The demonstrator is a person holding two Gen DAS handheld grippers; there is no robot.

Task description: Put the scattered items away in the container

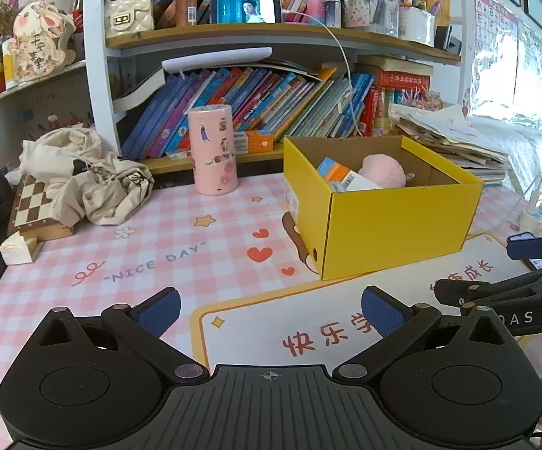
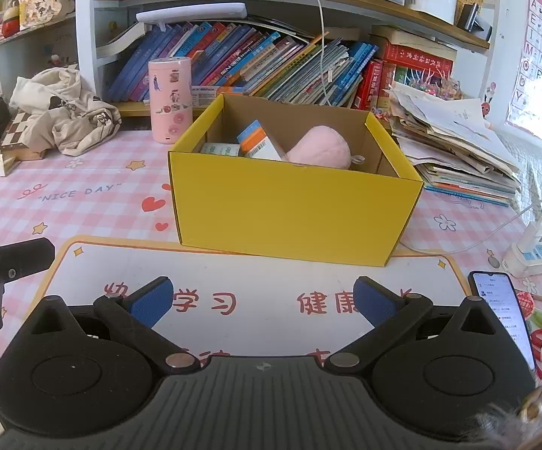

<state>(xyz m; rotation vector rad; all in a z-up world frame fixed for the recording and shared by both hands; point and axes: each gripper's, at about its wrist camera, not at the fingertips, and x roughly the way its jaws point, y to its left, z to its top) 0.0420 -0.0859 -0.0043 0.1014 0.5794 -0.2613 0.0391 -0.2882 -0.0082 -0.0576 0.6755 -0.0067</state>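
Presently, on the pink-checked desk mat (image 2: 95,206) with hearts and the words "NICE DAY":

Item: open yellow cardboard box (image 2: 293,206), brown inside, standing toward the back of the mat before the bookshelf. Contents: a fluffy pink plush ball (image 2: 319,148) on the right half, touching an orange-and-blue carton (image 2: 258,140) that leans tilted at the middle; a small white-and-green packet (image 2: 220,149) lies to the carton's left, against the front wall.

Item: left gripper (image 1: 270,309), black with blue ribbed pads, jaws spread wide, nothing between them, hovering above the white panel of the mat, well short of the box.

Item: right gripper (image 2: 263,300), same make, jaws likewise wide apart and empty, pointed squarely at the box's front wall.

Item: pink cylindrical canister (image 2: 169,99) with stickers, upright, just left of the box's rear corner.

Item: crumpled cream cloth bag (image 2: 65,112), heaped over a folded brown-and-white chessboard (image 2: 18,135) at the far left.

Item: smartphone (image 2: 503,315), screen lit, flat at the right edge beside the right gripper.

Item: white power strip (image 2: 531,257) with charger and cable, right of the box.

Item: stack of loose papers and workbooks (image 2: 454,142), right rear, close beside the box.
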